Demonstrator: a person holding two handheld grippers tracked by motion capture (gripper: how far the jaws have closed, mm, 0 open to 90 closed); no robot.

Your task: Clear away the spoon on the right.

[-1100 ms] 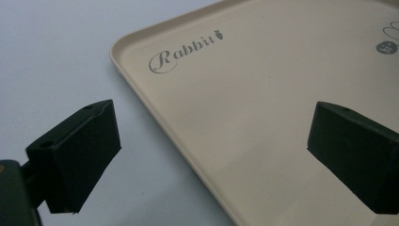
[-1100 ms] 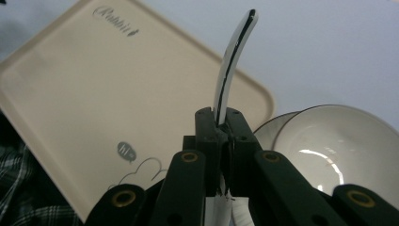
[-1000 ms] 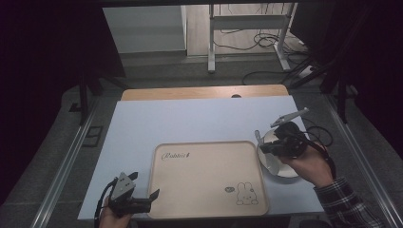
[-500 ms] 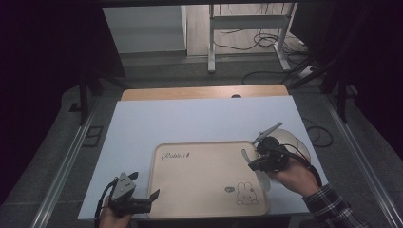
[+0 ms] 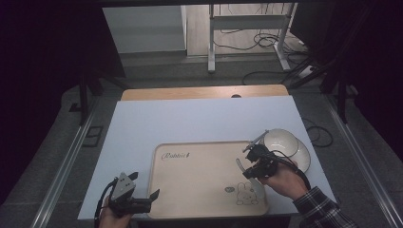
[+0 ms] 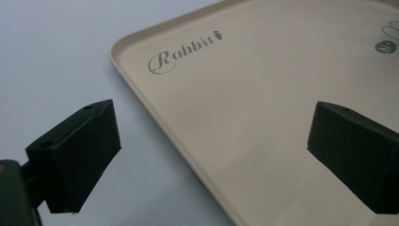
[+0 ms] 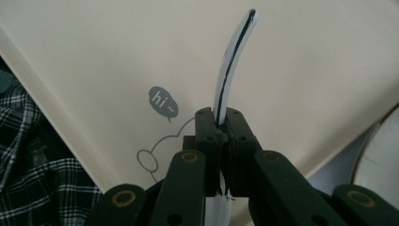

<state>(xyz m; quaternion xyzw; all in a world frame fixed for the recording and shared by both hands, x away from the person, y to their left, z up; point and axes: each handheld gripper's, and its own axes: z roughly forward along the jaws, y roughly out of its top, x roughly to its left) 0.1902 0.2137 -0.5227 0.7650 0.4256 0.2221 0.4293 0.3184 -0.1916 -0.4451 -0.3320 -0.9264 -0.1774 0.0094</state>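
You are carrying a thin white bowl (image 7: 234,56), pinched by its rim in your clamped right gripper (image 5: 251,167), over the beige rabbit-print plastic tray (image 5: 199,175), not yet set down, while your left gripper (image 5: 142,202) is waiting wide open at the tray's corner.

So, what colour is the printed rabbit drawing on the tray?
Grey outline on the beige rectangular tray; rabbit drawing shows best in the high view.
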